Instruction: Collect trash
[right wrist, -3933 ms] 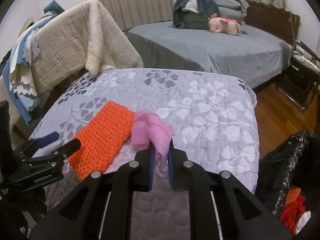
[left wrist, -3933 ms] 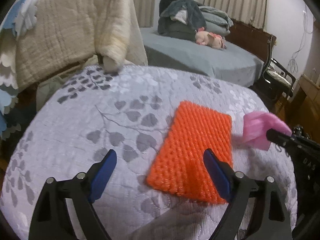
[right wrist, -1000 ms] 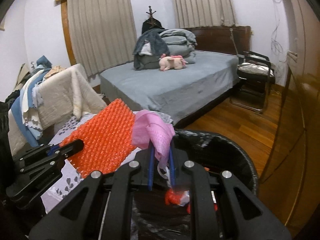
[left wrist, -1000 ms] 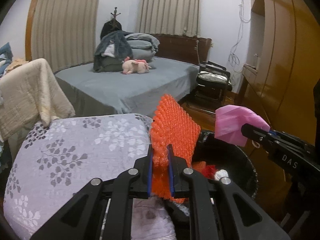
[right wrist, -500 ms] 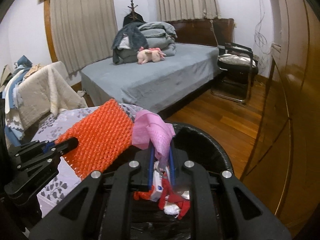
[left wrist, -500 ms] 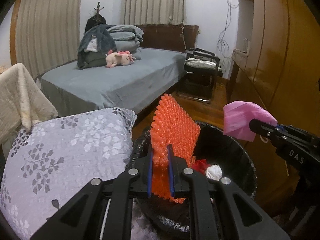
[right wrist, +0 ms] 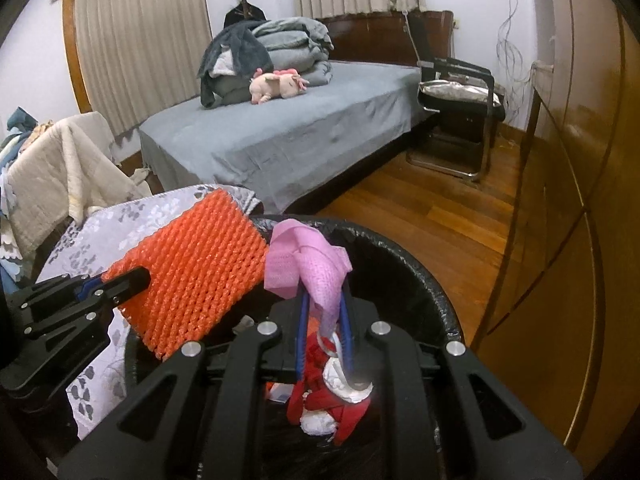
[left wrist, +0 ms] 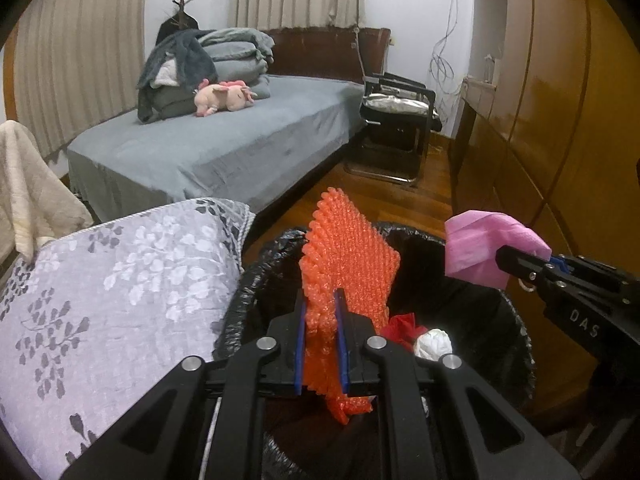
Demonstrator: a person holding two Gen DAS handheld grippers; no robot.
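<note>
My left gripper (left wrist: 321,312) is shut on an orange bubble-wrap sheet (left wrist: 352,276) and holds it upright over the open black-lined trash bin (left wrist: 516,332). My right gripper (right wrist: 324,312) is shut on a crumpled pink cloth piece (right wrist: 308,264) and holds it over the same bin (right wrist: 432,284). Red and white trash (right wrist: 336,404) lies inside the bin. In the right wrist view the orange sheet (right wrist: 192,280) and the left gripper (right wrist: 120,284) show at the left. In the left wrist view the pink piece (left wrist: 484,248) and the right gripper (left wrist: 516,258) show at the right.
A grey floral padded surface (left wrist: 112,292) lies left of the bin. A grey bed (left wrist: 224,148) with folded bedding and a pink plush toy (left wrist: 224,98) is behind. A black chair (left wrist: 396,120) stands at the back right. Wooden wardrobe doors (left wrist: 560,120) run along the right over wood floor (right wrist: 440,208).
Both grippers have swung from the floral surface to above the bin, each still holding its piece. In the last half second they came closer over the bin opening.
</note>
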